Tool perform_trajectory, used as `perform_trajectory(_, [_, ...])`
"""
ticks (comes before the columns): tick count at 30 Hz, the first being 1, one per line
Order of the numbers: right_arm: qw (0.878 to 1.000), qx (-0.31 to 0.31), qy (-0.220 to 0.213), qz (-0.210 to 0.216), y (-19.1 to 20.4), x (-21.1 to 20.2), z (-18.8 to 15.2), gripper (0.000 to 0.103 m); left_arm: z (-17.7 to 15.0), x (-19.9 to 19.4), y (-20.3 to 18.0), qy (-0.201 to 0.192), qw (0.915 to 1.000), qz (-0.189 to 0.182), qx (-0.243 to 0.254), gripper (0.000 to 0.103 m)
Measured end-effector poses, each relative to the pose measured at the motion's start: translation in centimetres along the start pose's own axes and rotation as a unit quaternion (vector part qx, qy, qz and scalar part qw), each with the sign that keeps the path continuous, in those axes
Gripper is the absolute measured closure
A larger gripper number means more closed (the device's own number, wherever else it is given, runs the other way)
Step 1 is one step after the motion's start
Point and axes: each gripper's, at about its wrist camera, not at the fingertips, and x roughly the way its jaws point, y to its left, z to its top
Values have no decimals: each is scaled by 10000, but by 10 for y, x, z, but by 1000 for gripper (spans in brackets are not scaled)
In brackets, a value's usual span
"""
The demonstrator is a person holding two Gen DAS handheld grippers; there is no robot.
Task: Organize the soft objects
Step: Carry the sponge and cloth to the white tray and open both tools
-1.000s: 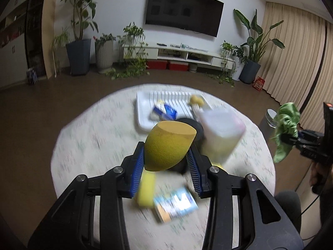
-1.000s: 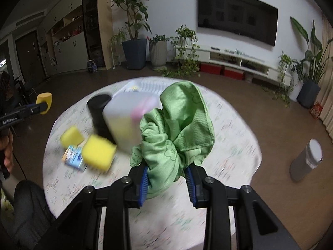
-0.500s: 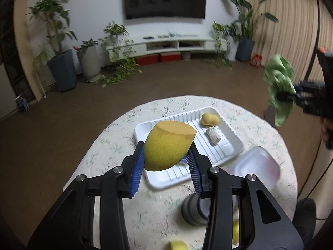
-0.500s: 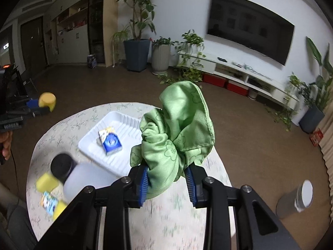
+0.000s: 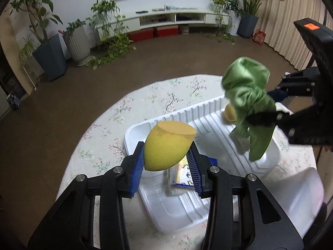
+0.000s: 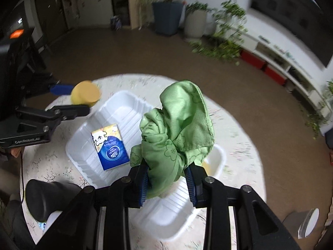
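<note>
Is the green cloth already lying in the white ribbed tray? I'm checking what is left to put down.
No: the green cloth hangs bunched in the right gripper above the white ribbed tray, not lying in it.

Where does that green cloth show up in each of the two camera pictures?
Left wrist view: the green cloth hangs at the right, pinched in the right gripper, above the white tray.
Right wrist view: the same cloth fills the lower centre, bunched between that gripper's blue pads.
Shared landmark: the white tray, with the blue tissue pack lying in it.
</note>
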Motion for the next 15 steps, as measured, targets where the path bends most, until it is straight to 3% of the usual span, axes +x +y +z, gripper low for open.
perform_trajectory(9, [9966,-309,731,220,19,62,-6,69,-11,39,-2,403,9990,-191,-72,64])
perform_trajectory(15, [9957,-172,880,217,6,73,-9,65,-14,49,-3,504,9981,-215,-268,60])
